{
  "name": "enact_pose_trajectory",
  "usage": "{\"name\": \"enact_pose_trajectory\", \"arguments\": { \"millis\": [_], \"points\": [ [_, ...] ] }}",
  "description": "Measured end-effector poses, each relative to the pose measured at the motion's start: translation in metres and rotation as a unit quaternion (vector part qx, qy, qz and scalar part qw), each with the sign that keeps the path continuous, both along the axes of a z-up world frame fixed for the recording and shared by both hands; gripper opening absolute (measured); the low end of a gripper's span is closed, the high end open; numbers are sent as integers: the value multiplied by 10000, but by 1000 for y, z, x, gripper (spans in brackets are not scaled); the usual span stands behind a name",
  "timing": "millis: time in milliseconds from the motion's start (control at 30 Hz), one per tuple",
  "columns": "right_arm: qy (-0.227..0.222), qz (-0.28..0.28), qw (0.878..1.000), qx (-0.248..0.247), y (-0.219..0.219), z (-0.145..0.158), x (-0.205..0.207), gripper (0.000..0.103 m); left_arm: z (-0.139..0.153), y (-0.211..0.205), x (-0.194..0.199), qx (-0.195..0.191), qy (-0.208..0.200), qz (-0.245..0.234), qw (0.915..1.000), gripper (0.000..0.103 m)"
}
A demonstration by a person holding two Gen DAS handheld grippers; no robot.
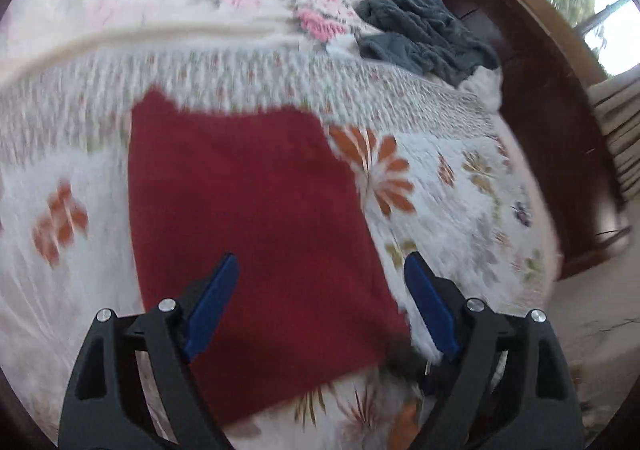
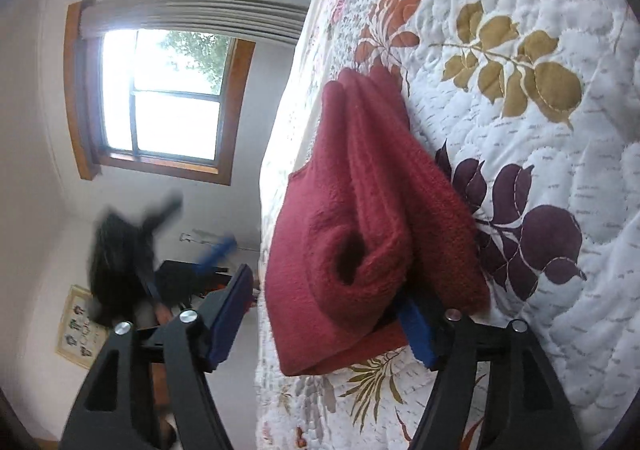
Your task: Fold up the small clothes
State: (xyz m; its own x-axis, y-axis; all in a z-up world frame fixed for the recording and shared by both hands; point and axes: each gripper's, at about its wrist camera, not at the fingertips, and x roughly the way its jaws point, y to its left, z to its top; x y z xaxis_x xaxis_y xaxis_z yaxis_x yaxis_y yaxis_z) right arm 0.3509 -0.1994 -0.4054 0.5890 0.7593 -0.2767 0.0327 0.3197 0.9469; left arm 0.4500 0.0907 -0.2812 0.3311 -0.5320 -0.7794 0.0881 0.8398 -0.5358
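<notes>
Left gripper (image 1: 322,304): matte black plastic arms with slotted cut-outs, silver round screw heads at the pivots, flat blue pads (image 1: 212,306) on the fingers. Right gripper (image 2: 326,324): same build, black arms, silver screws, blue pads (image 2: 230,320).

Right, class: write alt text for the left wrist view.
A dark red cloth lies flat on a floral quilt, the open left gripper over its near edge, touching nothing. A crumpled grey garment lies farther up the bed.
</notes>
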Motion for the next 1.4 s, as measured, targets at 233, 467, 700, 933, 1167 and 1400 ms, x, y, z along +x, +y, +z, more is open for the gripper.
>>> {"name": "enact_pose_trajectory", "arguments": {
  "millis": [233, 467, 700, 933, 1167, 1400],
  "points": [
    [423, 615, 9903, 1175, -24, -13, 17, 77, -45, 40, -35, -1142, 466, 268, 9920, 84],
    [853, 1754, 9788, 633, -30, 17, 90, 79, -62, 47, -44, -1770, 581, 327, 9819, 83],
    [1188, 2605, 9535, -935, 12, 32, 133, 47, -60, 48, -47, -1880, 609, 264, 9799, 83],
    [312, 2312, 9445, -2314, 0, 88, 112, 16, -53, 32, -56, -1988, 541, -221, 9783, 81],
    [716, 2343, 9510, -1887, 0, 62, 122, 30, -89, 23, -61, -1808, 980, -228, 9784, 77],
    [1013, 2056, 9631, -1413, 1, 43, 138, 18, -96, 24, -60, -1804, 1077, -233, 9774, 76]
  ]
}}
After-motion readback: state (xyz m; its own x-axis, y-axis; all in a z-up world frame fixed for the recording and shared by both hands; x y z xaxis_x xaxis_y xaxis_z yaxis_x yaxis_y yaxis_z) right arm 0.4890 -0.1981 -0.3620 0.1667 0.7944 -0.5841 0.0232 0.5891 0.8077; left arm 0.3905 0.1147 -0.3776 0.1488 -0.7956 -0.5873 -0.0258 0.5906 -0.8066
